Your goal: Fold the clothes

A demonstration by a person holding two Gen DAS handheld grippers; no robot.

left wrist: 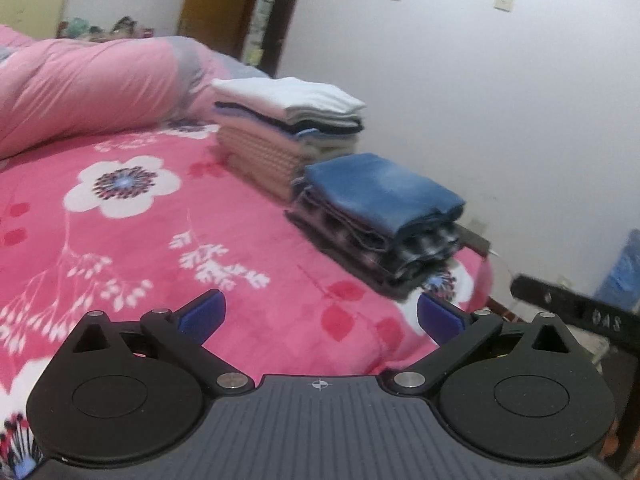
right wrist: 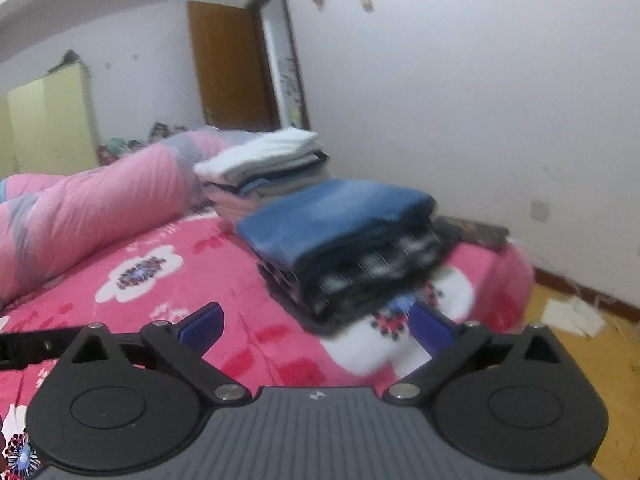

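Two stacks of folded clothes sit near the bed's right edge. The nearer stack has folded blue jeans [left wrist: 380, 192] [right wrist: 336, 216] on top of dark checked garments [left wrist: 360, 248] [right wrist: 360, 276]. Behind it stands a taller stack topped by a white garment [left wrist: 288, 98] [right wrist: 260, 152]. My left gripper [left wrist: 320, 316] is open over the pink flowered bedspread [left wrist: 160, 240], short of the jeans stack, with nothing between its blue pads [left wrist: 204, 314]. Just in front of the jeans stack my right gripper [right wrist: 316, 326] is open too, its jaws empty.
A rolled pink quilt [left wrist: 88, 88] [right wrist: 92, 208] lies across the far side of the bed. A white wall [left wrist: 480, 100] runs along the right. A brown door [right wrist: 228, 68] and a yellow wardrobe [right wrist: 52, 120] stand behind. Papers [right wrist: 572, 316] lie on the wooden floor at right.
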